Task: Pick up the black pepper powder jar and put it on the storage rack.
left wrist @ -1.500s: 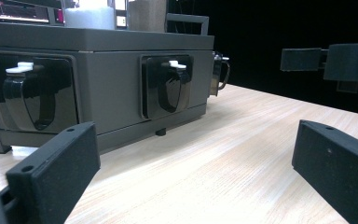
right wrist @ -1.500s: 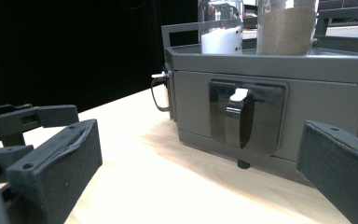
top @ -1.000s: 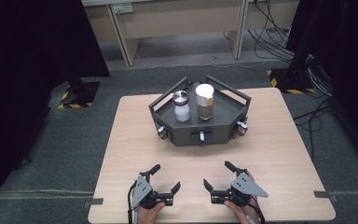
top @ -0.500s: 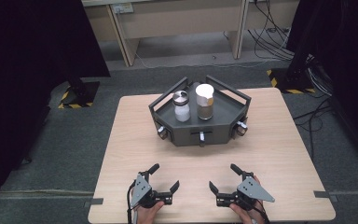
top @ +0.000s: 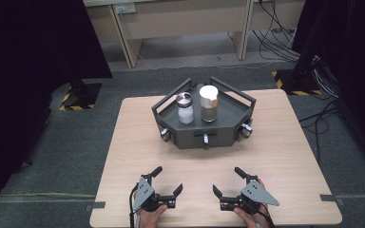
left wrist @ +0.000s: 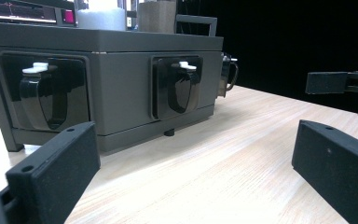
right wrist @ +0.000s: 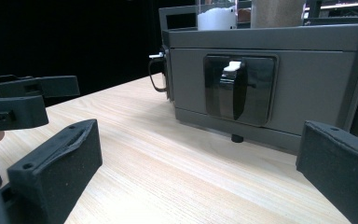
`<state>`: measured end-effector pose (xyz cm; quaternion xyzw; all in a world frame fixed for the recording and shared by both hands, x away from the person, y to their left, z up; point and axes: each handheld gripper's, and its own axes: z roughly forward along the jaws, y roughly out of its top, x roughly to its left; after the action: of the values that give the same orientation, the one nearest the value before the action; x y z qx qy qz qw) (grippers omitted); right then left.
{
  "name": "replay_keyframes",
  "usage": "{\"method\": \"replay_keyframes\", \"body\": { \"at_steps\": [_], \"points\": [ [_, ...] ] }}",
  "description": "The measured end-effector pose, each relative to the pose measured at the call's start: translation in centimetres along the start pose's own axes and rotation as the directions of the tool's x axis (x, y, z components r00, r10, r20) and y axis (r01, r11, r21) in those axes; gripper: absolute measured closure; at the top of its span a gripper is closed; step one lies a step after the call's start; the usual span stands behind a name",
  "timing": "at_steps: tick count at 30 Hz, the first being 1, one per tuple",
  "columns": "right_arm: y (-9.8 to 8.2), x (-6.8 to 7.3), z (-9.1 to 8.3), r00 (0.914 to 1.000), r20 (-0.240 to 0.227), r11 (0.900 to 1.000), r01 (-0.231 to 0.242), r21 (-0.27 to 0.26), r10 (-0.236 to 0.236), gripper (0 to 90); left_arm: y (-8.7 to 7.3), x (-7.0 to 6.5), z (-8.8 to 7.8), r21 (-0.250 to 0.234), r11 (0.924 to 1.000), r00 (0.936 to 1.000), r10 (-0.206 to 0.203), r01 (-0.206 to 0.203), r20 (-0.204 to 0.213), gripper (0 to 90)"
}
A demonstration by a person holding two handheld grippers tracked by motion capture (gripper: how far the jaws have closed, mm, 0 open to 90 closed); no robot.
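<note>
Both grippers rest low at the near edge of the table, the left gripper and right gripper each with jaws spread wide and holding nothing. The grey drawer box stands straight ahead mid-table, well apart from both and about equally far. Its middle front handle faces them; two jars, probably salt and a brown spice, stand on top.

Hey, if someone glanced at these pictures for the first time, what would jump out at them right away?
Probably the dark grey six-sided box at the far middle of the wooden table, with two jars on top: a white-filled one beside a taller brown-filled one. Next, the two open tongs at the near edge, left and right, both empty.
</note>
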<state>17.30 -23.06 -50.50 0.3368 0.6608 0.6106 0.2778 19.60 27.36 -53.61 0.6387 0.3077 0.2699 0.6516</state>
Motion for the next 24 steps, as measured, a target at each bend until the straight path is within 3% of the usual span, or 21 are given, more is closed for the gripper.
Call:
{"method": "replay_keyframes", "body": {
  "at_steps": [24],
  "points": [
    [0.02,-0.01,-0.05,0.9999,0.012,1.000,0.008,-0.002,-0.008,0.3,0.05,-0.04,-0.09,-0.001,1.0000,1.0000,0.008,-0.008,0.001,0.2]
  ]
}}
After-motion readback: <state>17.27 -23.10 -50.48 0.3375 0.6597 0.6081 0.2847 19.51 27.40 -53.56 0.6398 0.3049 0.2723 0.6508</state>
